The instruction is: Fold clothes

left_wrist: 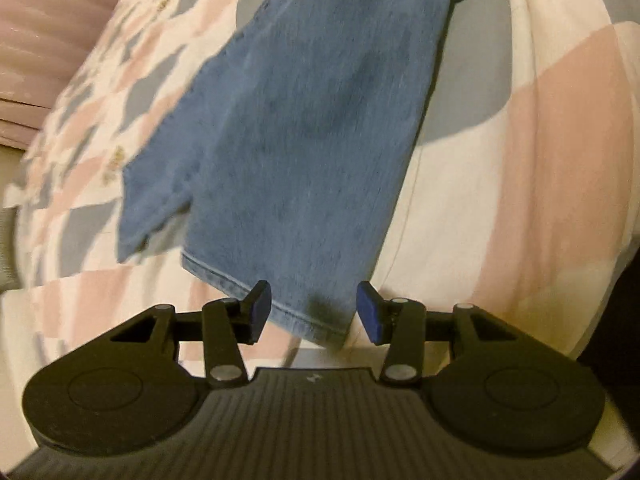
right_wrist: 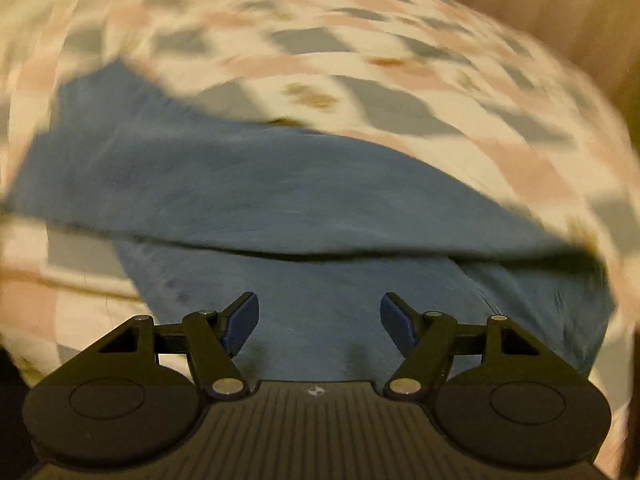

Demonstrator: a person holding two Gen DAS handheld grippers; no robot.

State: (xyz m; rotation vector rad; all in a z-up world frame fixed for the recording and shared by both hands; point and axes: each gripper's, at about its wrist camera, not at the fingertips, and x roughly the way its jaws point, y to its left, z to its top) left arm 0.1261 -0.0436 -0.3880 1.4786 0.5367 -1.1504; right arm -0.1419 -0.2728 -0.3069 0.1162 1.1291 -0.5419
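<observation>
Lying across the bed, a pair of blue jeans (left_wrist: 304, 128) stretches over a bedspread (left_wrist: 540, 152) checked in pink, grey and cream. From the left side, one denim leg runs away from the tongs, its stitched hem (left_wrist: 256, 294) nearest them, with a second hem corner peeking out beside it. The left gripper (left_wrist: 314, 312) hangs over that hem with its jaws partly apart; nothing is pinched between the blue pads (left_wrist: 370, 312), and the cloth sits beyond them. On the other side the picture is smeared, but denim fills the middle, one layer lapped over another along a dark fold. The right gripper (right_wrist: 320, 322) points down at it, jaws spread wider and holding nothing. A pinkish curtain (left_wrist: 36, 40) hangs behind the bed.
</observation>
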